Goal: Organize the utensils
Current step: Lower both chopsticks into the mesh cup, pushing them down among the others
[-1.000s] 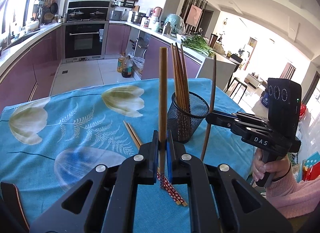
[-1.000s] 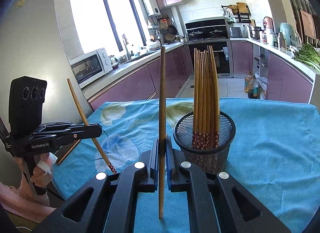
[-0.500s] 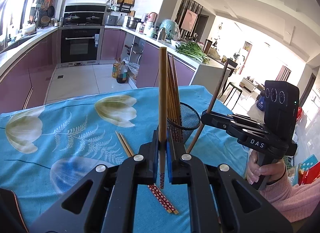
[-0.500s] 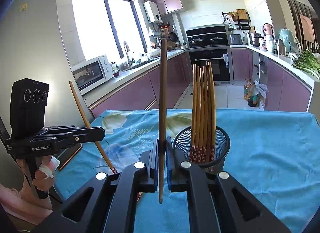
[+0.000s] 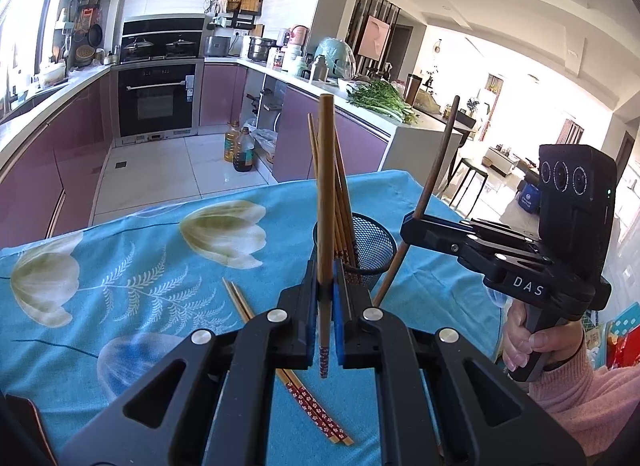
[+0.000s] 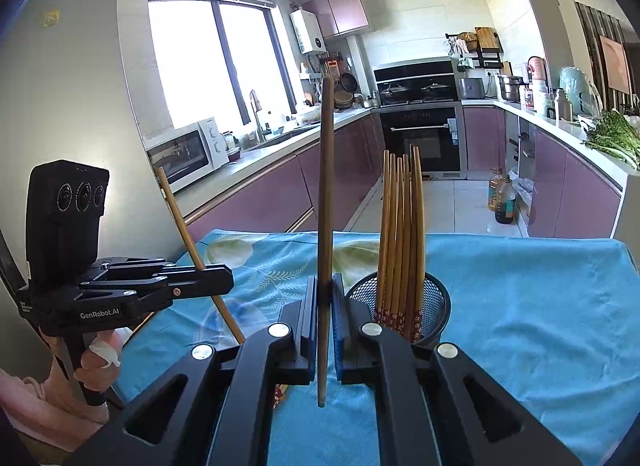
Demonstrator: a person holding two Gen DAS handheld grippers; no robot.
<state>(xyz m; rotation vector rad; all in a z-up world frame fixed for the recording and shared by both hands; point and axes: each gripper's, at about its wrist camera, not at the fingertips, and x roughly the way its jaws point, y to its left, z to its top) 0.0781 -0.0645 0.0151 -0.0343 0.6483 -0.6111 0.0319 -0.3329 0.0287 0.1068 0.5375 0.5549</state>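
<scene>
My left gripper [image 5: 325, 286] is shut on a wooden chopstick [image 5: 325, 201], held upright above the table. It also shows in the right wrist view [image 6: 224, 280], where its chopstick [image 6: 188, 242] leans. My right gripper [image 6: 325, 298] is shut on another upright chopstick [image 6: 326, 201]. It also shows in the left wrist view [image 5: 412, 225] with its chopstick [image 5: 434, 181]. A black mesh holder [image 6: 434, 306] with several chopsticks [image 6: 402, 238] stands on the table, just right of my right gripper. In the left wrist view the holder [image 5: 374, 246] is just beyond my fingers. Two chopsticks [image 5: 296, 386] lie flat on the cloth.
The table carries a blue flowered cloth [image 5: 120, 266]; its far edge is just behind the holder. A dark flat object [image 5: 24, 418] lies at the near left corner. Kitchen counters and an oven [image 5: 158, 101] stand beyond the table.
Both grippers have lifted their chopsticks higher above the cloth. The right gripper's chopstick has tilted in the left wrist view, and the holder now sits lower and closer in both views.
</scene>
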